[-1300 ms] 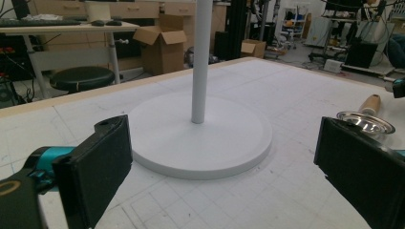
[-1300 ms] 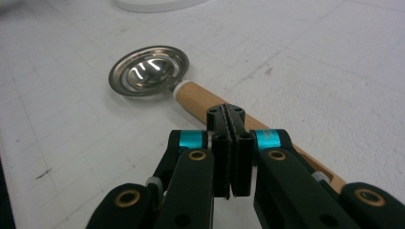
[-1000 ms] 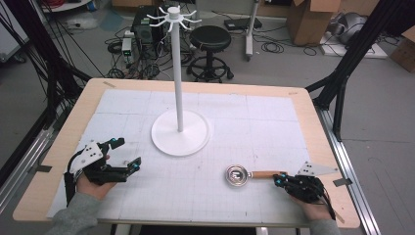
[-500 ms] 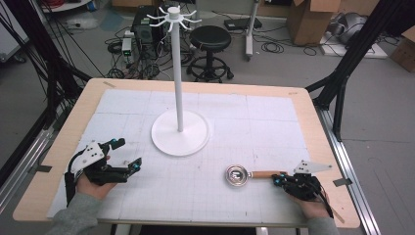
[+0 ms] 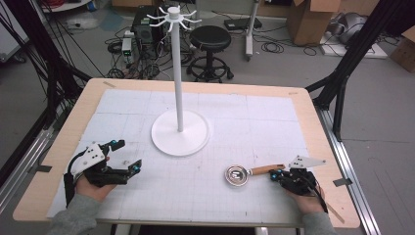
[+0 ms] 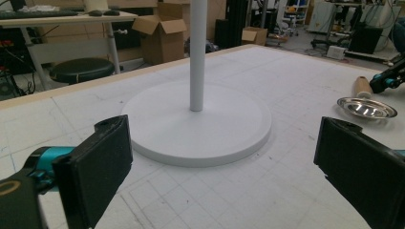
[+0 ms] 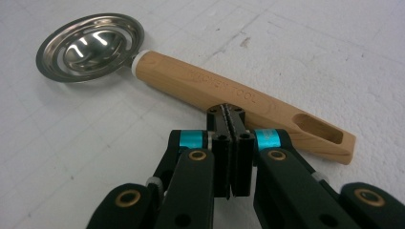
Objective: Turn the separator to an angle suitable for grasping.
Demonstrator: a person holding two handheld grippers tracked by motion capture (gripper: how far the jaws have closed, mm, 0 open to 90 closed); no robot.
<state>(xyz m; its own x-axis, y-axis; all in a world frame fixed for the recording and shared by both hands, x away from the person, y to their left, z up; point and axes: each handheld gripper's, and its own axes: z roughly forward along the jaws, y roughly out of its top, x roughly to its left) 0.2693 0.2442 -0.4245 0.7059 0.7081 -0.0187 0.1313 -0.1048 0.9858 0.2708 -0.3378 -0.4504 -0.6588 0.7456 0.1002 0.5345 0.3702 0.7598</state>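
Right gripper view: right claw fully closed, pads pressed together with nothing between, tips just at near edge of wooden handle of strainer spoon; contact cannot be told. Spoon lies flat on tabletop, metal bowl to left of handle, at near right, well apart from white stand. Left claw wide open, holds nothing, rests at near left facing stand base.
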